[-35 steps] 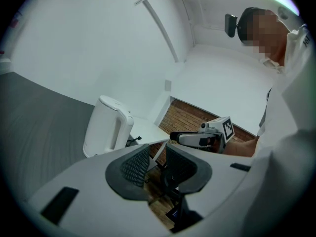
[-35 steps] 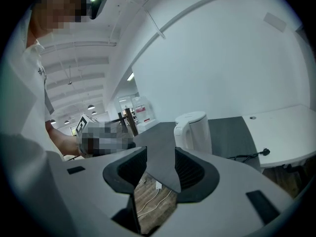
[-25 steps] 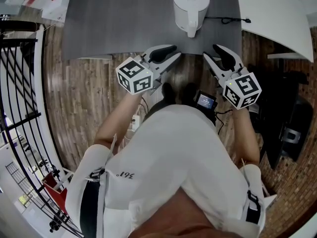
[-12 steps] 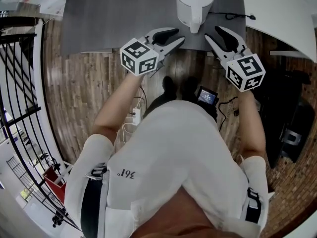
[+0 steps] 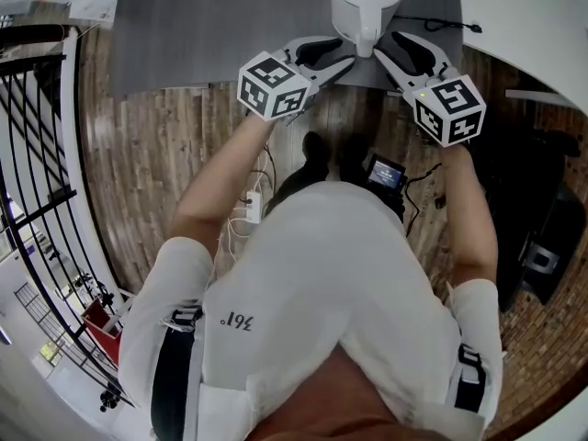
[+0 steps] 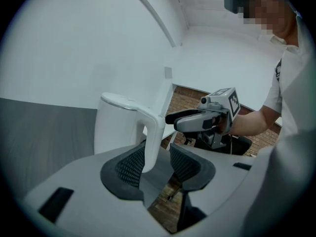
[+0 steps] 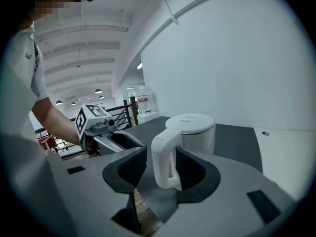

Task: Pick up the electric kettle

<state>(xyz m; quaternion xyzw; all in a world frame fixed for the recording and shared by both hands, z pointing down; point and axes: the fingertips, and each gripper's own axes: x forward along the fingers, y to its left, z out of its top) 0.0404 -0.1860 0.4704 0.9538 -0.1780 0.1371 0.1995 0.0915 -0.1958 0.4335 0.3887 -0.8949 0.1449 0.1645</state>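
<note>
the white electric kettle (image 5: 367, 3) is standing on the grey tabletop (image 5: 202, 26) near its front edge, its handle (image 7: 165, 164) pointing toward the person. the left gripper (image 5: 344, 55) has just been opening its jaws. the right gripper (image 5: 386, 46) is keeping its jaws wide apart. in each gripper's own view the handle is showing in the gap, with no pad pressing it.
</note>
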